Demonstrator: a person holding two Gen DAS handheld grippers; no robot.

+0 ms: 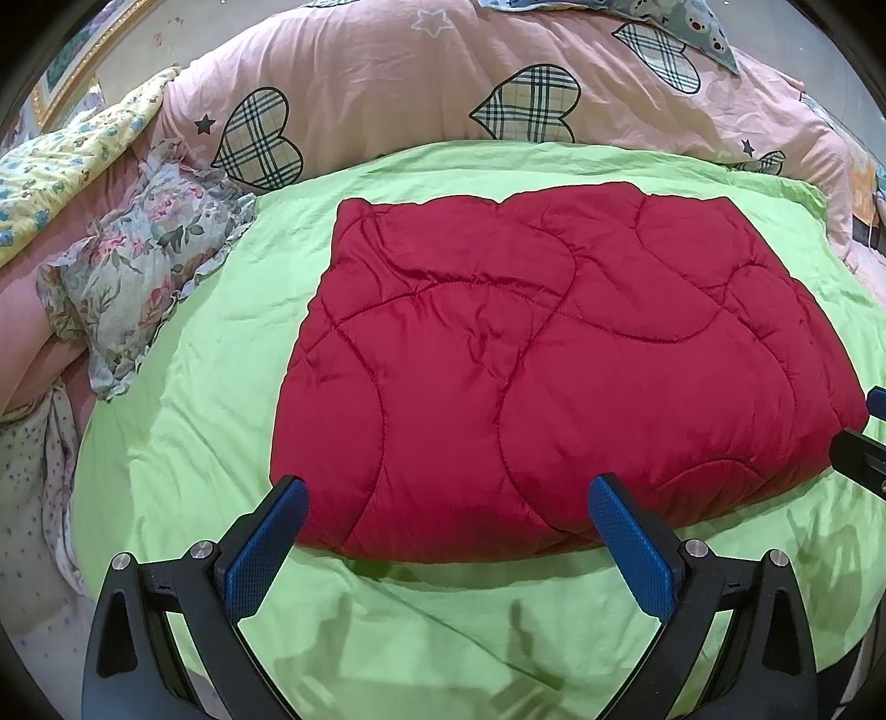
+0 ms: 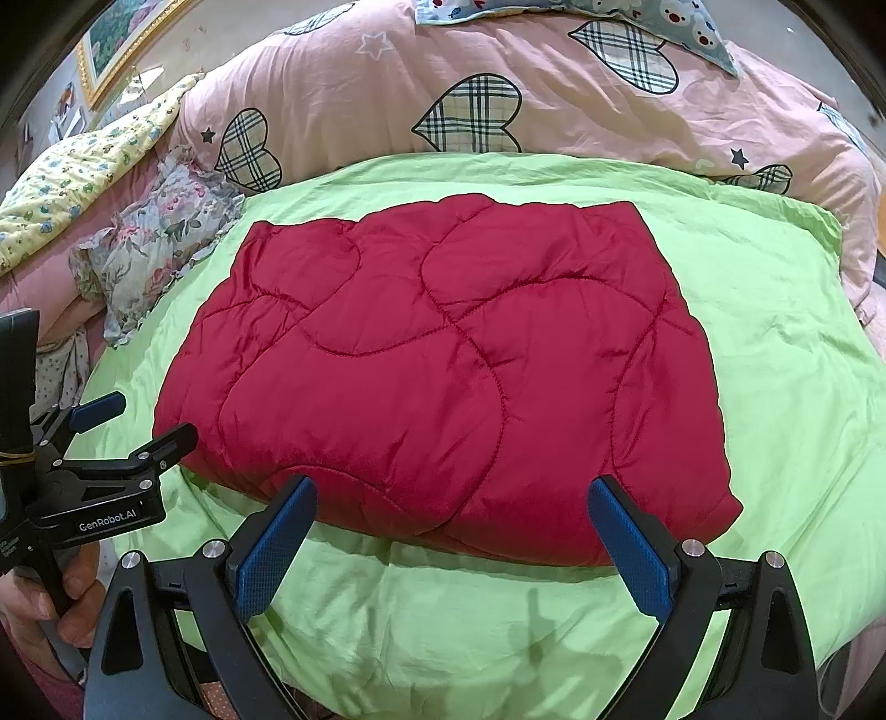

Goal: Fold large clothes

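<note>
A red quilted garment (image 1: 531, 376) lies folded into a thick rectangle on the green sheet (image 1: 183, 443); the right wrist view has it too (image 2: 443, 382). My left gripper (image 1: 448, 487) stands open just in front of the garment's near edge, holding nothing. My right gripper (image 2: 451, 487) is also open at the near edge, empty. In the right wrist view the left gripper (image 2: 135, 418) shows at the left, held by a hand (image 2: 50, 603), jaws apart beside the garment's left corner. The right gripper's tip (image 1: 858, 459) peeks in at the left view's right edge.
A pink duvet with plaid hearts (image 1: 415, 83) is piled behind the green sheet. A floral ruffled pillow (image 1: 138, 266) and a yellow floral cloth (image 1: 61, 160) lie at the left. A framed picture (image 2: 122, 39) hangs at the far left.
</note>
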